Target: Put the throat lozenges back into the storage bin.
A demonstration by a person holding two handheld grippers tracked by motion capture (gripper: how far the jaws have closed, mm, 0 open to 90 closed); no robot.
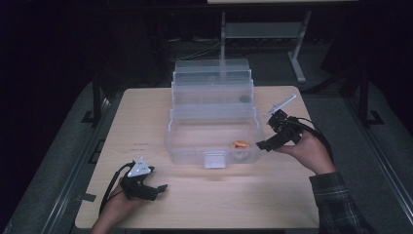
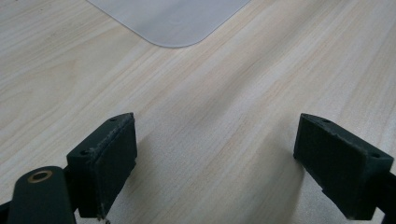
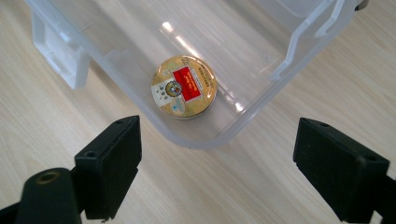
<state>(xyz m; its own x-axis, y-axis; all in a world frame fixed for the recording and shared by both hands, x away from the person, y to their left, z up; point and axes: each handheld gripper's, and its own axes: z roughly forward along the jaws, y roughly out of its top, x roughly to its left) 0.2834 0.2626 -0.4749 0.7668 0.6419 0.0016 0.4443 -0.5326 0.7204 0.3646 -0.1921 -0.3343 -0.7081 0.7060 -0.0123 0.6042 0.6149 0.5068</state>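
Round tin with a gold rim and a red label lies flat on the floor of the clear plastic box, in its front right corner, close to the box wall. The box stands open in the middle of the tabletop, with its tiered trays stepped back toward the far edge.

The right gripper is held in the air just off the box's front right corner, toward the right edge of the tabletop, hand wrapped around its body and fingers pointing left and down at that corner. Its fingers stand apart with nothing between them, clear of both the box and the tin.

The left gripper sits low over the near left part of the tabletop, well apart from the box, fingers pointing right. They are spread wide over bare wood, holding nothing.

In the high view the tin is small and blurred, only a red-and-yellow spot behind the wall. The print on its label is too fine to read. A dark spot in an upper tray cannot be made out.
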